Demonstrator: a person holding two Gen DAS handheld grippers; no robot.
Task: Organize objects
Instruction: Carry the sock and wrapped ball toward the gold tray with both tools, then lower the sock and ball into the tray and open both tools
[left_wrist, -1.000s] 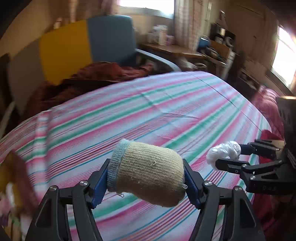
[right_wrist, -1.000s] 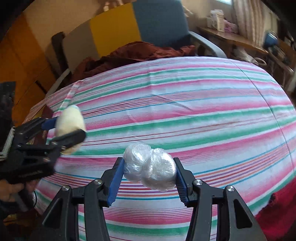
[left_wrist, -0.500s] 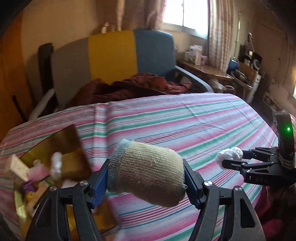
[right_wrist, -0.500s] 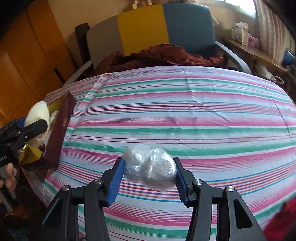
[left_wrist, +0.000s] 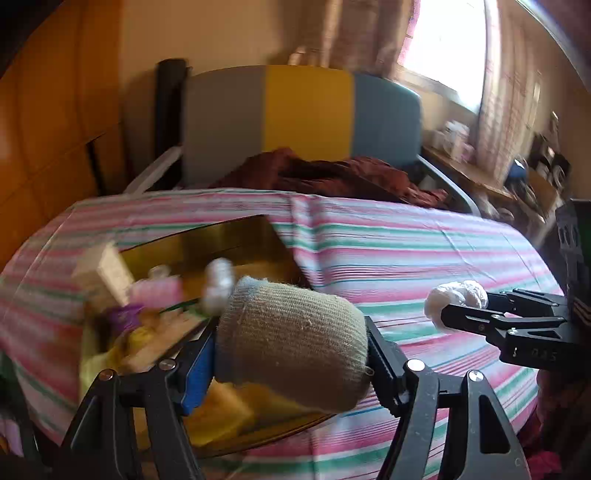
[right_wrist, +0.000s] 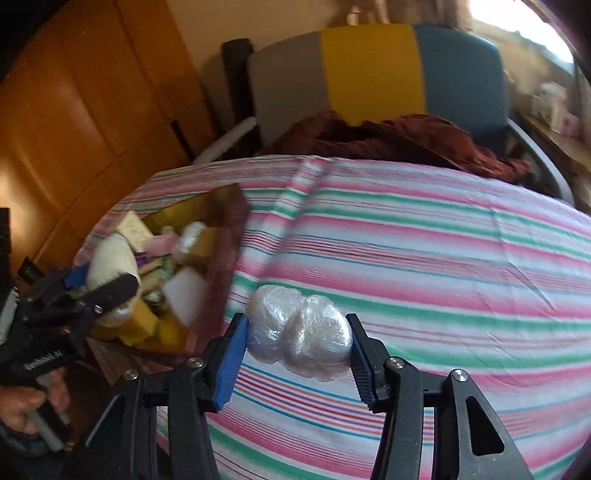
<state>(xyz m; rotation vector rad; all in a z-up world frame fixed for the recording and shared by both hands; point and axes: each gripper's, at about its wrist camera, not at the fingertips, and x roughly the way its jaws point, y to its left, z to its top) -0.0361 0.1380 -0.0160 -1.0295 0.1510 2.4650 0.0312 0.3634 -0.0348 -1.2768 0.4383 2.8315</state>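
Observation:
My left gripper is shut on a beige rolled sock with a pale blue cuff, held over the near part of a gold-lined box full of small items. It also shows in the right wrist view, above the box. My right gripper is shut on a clear-wrapped white bundle, held above the striped bedspread to the right of the box. In the left wrist view it holds the bundle at the right.
The box holds several blurred items, among them a cream block and a white piece. A grey, yellow and blue chair with a dark red cloth stands behind the bed. Orange wood panels are at the left.
Both grippers have swung left with their loads. The box has come into view, and the left gripper with the sock now hangs over it.

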